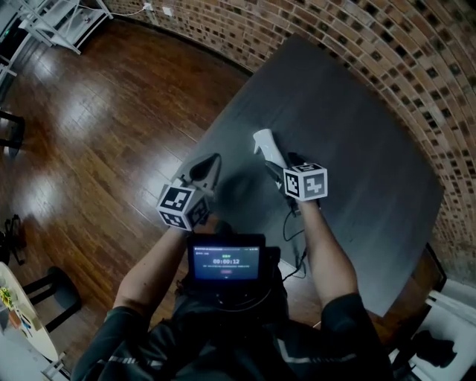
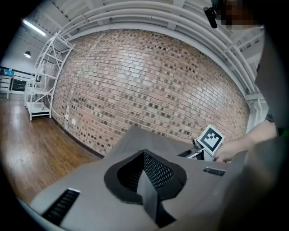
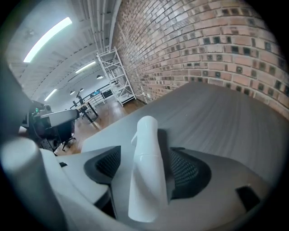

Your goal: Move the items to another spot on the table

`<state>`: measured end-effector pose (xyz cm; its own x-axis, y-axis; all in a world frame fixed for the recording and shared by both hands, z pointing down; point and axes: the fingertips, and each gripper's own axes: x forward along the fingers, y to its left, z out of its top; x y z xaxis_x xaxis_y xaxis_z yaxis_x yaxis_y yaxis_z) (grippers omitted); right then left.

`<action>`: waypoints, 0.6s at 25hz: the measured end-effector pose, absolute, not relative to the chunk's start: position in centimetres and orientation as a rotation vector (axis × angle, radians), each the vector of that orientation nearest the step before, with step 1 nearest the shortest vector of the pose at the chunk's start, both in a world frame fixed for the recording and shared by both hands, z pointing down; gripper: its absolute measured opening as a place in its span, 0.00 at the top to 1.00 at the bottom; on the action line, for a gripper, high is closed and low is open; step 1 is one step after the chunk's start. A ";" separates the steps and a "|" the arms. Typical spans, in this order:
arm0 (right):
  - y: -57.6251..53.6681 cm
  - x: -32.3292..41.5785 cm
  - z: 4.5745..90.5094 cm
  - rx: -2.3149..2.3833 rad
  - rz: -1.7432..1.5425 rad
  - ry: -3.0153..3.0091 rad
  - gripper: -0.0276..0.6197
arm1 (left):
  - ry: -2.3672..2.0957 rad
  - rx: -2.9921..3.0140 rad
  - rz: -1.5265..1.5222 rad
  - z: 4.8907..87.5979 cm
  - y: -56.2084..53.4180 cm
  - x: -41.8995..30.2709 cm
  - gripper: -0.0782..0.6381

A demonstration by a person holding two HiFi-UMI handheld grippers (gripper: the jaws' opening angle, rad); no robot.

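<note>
A white spray bottle [image 1: 264,145] stands on the dark grey table [image 1: 357,119], near its left side. My right gripper [image 1: 278,161] is at the bottle, and in the right gripper view the bottle [image 3: 145,171] stands between the two jaws with a gap on each side. The right gripper [image 3: 149,155] is open and its pads [image 3: 189,169] do not press on the bottle. My left gripper [image 1: 210,167] hovers at the table's left edge, a little left of the bottle. That left gripper [image 2: 151,180] is shut with nothing in it. Its view also shows the right gripper's marker cube [image 2: 211,139].
The table's left edge [image 1: 201,141] drops to a brown wooden floor [image 1: 97,141]. A brick wall [image 1: 416,67] runs along the far side. A white shelf rack [image 1: 59,18] stands on the floor far left. A black cable [image 1: 294,238] trails near the front edge.
</note>
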<state>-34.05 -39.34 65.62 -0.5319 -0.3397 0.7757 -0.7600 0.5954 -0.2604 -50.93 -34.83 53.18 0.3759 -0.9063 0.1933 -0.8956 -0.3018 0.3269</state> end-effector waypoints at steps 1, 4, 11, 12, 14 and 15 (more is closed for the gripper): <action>-39.2 -34.0 64.7 0.881 0.768 -2.140 0.41 | -1.561 2.275 -0.051 52.6 -34.6 -51.0 0.90; -38.7 -33.4 61.4 0.945 0.738 -2.186 0.42 | -1.541 2.318 -0.099 50.7 -34.1 -51.3 0.90; -35.8 -30.1 52.7 1.222 0.603 -2.301 0.76 | -1.525 2.458 -0.136 46.2 -31.4 -51.0 0.90; -35.1 -29.5 51.8 1.248 0.596 -2.316 0.76 | -1.526 2.481 -0.140 45.3 -30.7 -50.7 0.90; -33.9 -28.4 49.9 1.291 0.586 -2.351 0.77 | -1.533 2.510 -0.169 43.5 -29.5 -50.4 0.90; -33.2 -27.8 48.9 1.311 0.574 -2.368 0.84 | -1.540 2.523 -0.190 42.6 -28.9 -50.2 0.90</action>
